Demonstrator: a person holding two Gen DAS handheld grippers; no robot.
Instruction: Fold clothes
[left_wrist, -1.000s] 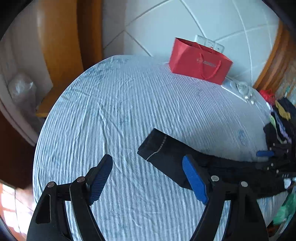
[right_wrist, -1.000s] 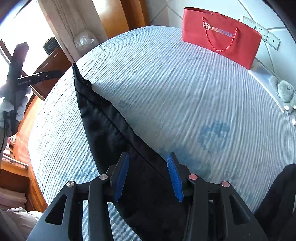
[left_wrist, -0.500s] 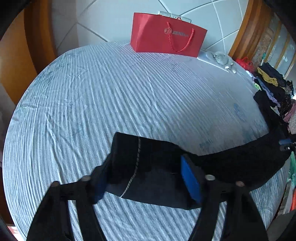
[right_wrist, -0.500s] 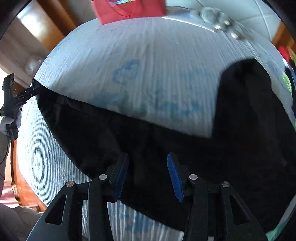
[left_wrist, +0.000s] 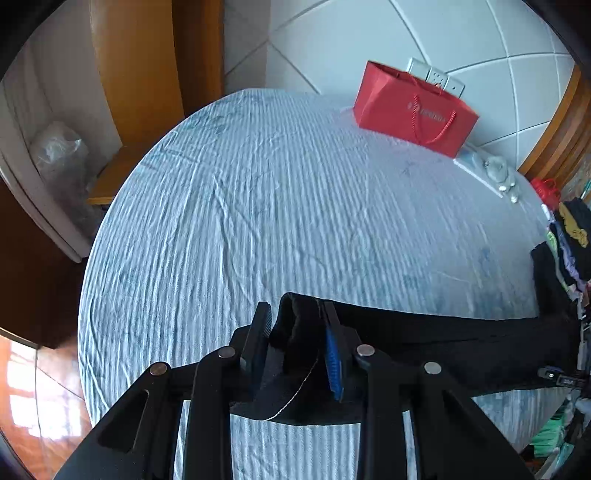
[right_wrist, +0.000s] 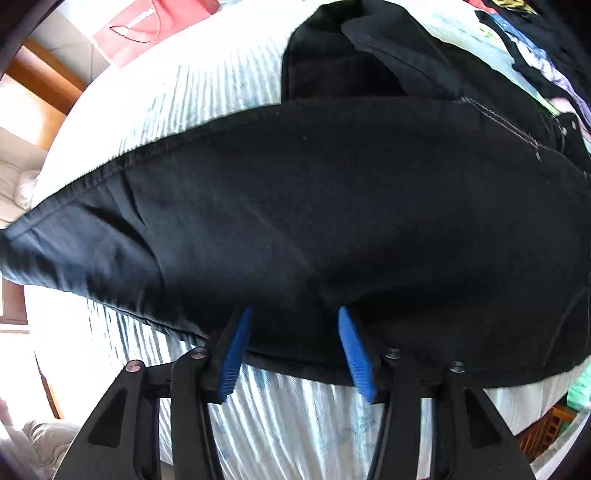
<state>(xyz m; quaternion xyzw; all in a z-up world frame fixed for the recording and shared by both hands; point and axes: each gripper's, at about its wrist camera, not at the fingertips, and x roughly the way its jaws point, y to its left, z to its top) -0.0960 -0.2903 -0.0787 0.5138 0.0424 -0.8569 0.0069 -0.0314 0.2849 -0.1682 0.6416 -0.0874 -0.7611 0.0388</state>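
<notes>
Black trousers (left_wrist: 443, 339) lie stretched across the near part of the blue striped bed (left_wrist: 277, 221). My left gripper (left_wrist: 295, 332) is shut on the hem end of one trouser leg, with bunched black cloth between its blue pads. In the right wrist view the trousers (right_wrist: 314, 206) fill the frame, the waist part at the upper right. My right gripper (right_wrist: 291, 314) is over the near edge of the cloth with its jaws apart; the fingertips press into the fabric.
A red paper bag (left_wrist: 413, 110) stands at the far side of the bed by the white tiled wall. A pile of mixed clothes (left_wrist: 569, 236) lies at the right edge. A small plush toy (left_wrist: 498, 173) sits near the bag. Wooden furniture stands left.
My left gripper went from open beside the leg hem to closed on it. The right gripper moved down over the trousers, which now fill its view, and its jaws widened.
</notes>
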